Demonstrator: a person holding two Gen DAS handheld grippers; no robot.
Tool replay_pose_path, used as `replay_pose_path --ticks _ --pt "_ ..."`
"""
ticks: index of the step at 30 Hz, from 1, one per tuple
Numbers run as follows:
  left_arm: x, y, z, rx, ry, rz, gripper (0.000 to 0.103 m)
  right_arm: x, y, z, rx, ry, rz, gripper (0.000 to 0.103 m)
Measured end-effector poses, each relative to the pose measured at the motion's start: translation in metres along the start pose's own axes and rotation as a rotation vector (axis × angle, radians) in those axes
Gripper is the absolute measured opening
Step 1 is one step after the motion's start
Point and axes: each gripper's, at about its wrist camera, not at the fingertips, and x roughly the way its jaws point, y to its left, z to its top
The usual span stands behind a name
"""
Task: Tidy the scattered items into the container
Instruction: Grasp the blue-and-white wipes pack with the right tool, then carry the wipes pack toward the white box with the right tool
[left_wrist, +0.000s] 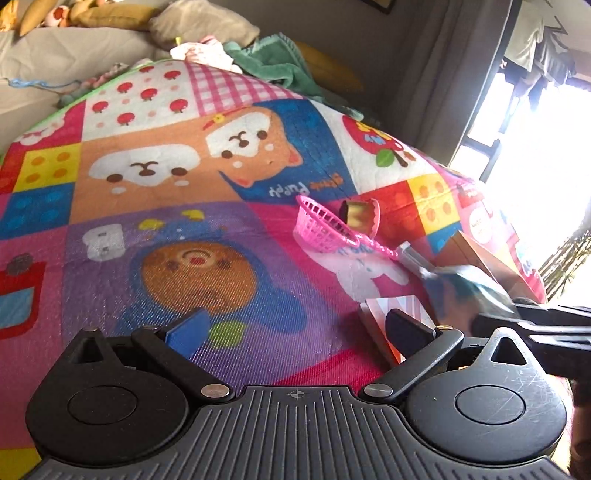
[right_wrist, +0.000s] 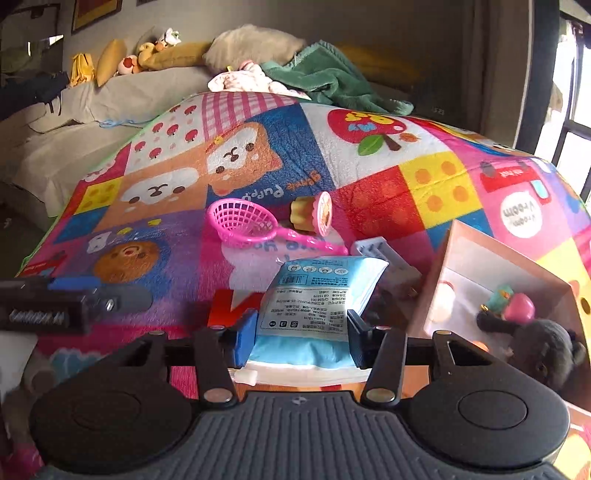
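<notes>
My right gripper (right_wrist: 301, 341) is shut on a light blue printed packet (right_wrist: 314, 291), which narrows where the pads pinch its sides. In the left wrist view the packet (left_wrist: 465, 291) is blurred, at the right gripper's tips. The cardboard box (right_wrist: 491, 254) stands open at the right with small toys and a grey plush inside. A pink toy strainer (right_wrist: 243, 221) and a toy cupcake (right_wrist: 314, 214) lie on the mat beyond the packet. My left gripper (left_wrist: 295, 328) is open over the mat with nothing between its fingers.
A red and white flat item (right_wrist: 236, 302) lies under the packet's near left side, and a grey-white object (right_wrist: 376, 249) lies beside the box. The colourful play mat (left_wrist: 184, 177) covers the surface. A sofa with cushions and a green blanket (right_wrist: 332, 81) stands behind.
</notes>
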Motion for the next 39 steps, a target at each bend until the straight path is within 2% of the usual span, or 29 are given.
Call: replay_pose_path --ticks 4,8,10,11,13,14,15,18,25,31,39 --pt "0.000 -0.004 -0.001 0.021 0.007 0.015 0.103 -0.057 -0.023 -0.043 0.054 -0.019 -0.057 0.049" --pt "0.003 -0.022 -0.001 0.128 0.037 0.026 0.103 -0.085 -0.049 -0.085 0.088 -0.017 -0.250 0.049" --pt "0.007 -0.039 -0.003 0.172 0.076 -0.031 0.103 -0.090 -0.067 -0.102 0.144 -0.005 -0.303 0.049" --pt "0.011 -0.048 -0.003 0.174 0.109 -0.071 0.103 -0.093 -0.075 -0.108 0.180 -0.006 -0.305 0.050" --pt "0.020 -0.067 -0.005 0.173 0.165 -0.127 0.103 -0.097 -0.086 -0.117 0.237 -0.030 -0.302 0.063" --pt "0.025 -0.078 -0.006 0.184 0.185 -0.132 0.103 -0.098 -0.089 -0.121 0.254 -0.051 -0.314 0.080" --pt "0.031 -0.090 -0.007 0.205 0.202 -0.119 0.103 -0.099 -0.090 -0.124 0.270 -0.076 -0.330 0.091" --pt "0.049 -0.120 -0.013 0.283 0.236 -0.047 0.103 -0.094 -0.095 -0.129 0.321 -0.103 -0.336 0.098" --pt "0.069 -0.143 -0.020 0.399 0.266 0.026 0.103 -0.076 -0.103 -0.154 0.425 -0.029 -0.277 0.103" --pt "0.076 -0.149 -0.025 0.471 0.241 0.076 0.103 -0.071 -0.093 -0.160 0.376 -0.050 -0.323 0.103" --pt "0.079 -0.147 -0.023 0.479 0.218 0.068 0.103 -0.070 -0.087 -0.166 0.361 -0.102 -0.354 0.103"
